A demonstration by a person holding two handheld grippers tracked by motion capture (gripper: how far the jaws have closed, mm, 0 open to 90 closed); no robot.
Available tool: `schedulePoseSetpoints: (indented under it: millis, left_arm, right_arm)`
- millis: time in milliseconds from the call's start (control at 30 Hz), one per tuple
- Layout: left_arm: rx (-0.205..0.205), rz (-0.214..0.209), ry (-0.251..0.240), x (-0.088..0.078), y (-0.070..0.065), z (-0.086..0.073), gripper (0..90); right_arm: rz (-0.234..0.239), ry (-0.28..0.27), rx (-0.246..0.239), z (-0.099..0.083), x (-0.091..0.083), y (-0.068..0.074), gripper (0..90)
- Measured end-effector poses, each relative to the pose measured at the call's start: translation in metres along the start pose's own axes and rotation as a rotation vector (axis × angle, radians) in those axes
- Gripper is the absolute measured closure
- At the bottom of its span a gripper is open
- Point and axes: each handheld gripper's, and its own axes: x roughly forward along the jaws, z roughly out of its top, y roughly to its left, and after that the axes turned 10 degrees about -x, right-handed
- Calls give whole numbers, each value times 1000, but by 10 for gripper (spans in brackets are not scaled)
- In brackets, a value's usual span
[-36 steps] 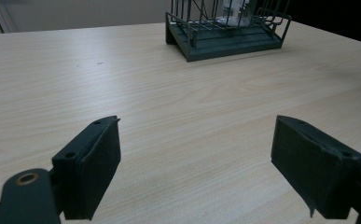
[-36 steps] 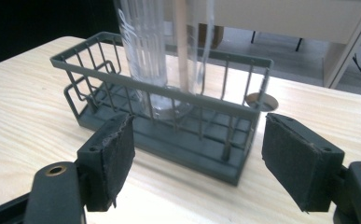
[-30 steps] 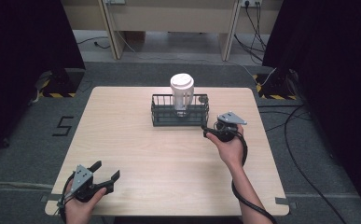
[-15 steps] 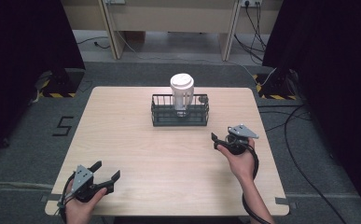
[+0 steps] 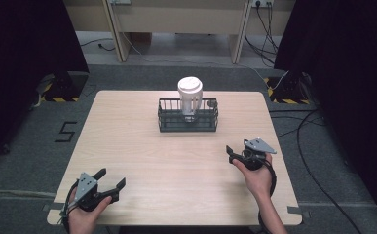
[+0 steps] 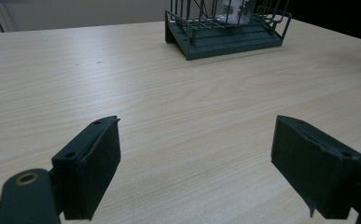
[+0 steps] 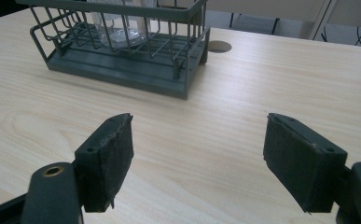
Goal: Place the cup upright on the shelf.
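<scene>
High view: a lidded white cup [image 5: 190, 93] stands upright inside a dark wire basket [image 5: 165, 117] at the far middle of the wooden surface [image 5: 127, 146]. The right tool [image 5: 235, 154] sits near the right edge, well apart from the basket and nearer the person than it, with nothing between its jaws. The left tool [image 5: 112, 180] rests at the near left corner, jaws spread, also empty.

Left gripper view: the left tool's [image 6: 194, 154] two black jaws stand wide apart over bare wood, released. The basket [image 6: 225, 39] lies far ahead, and a clear-looking vessel [image 6: 234, 10] shows behind its wires, probably the base of the cup, though the frame cuts it off.

Right gripper view: the right tool's [image 7: 197, 149] jaws are parted with only wood between them; they have just been opening a little and grip nothing. The basket [image 7: 122, 65] is nearer here, up and to the left, with the cup's lower part [image 7: 117, 23] standing behind the wires toward the far side.

As a judgement: the placing looks done, since the cup sits upright in the basket and both tools are free and clear of it. What seems left is little more than drawing the right hand to rest; nothing else on the surface appears to wait for handling.
</scene>
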Motion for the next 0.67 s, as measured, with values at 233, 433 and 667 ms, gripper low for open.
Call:
schedulePoseSetpoints:
  millis: [233,433,667]
  left_arm:
    - [1,1,1,0,0,0,152]
    - [2,2,2,0,0,0,152]
    - [3,6,2,0,0,0,151]
  right_arm:
    - [-5,10,5,-14,-7,-1,250]
    - [-5,13,7,-27,-12,-1,250]
    - [10,-8,9,-33,-13,3,246]
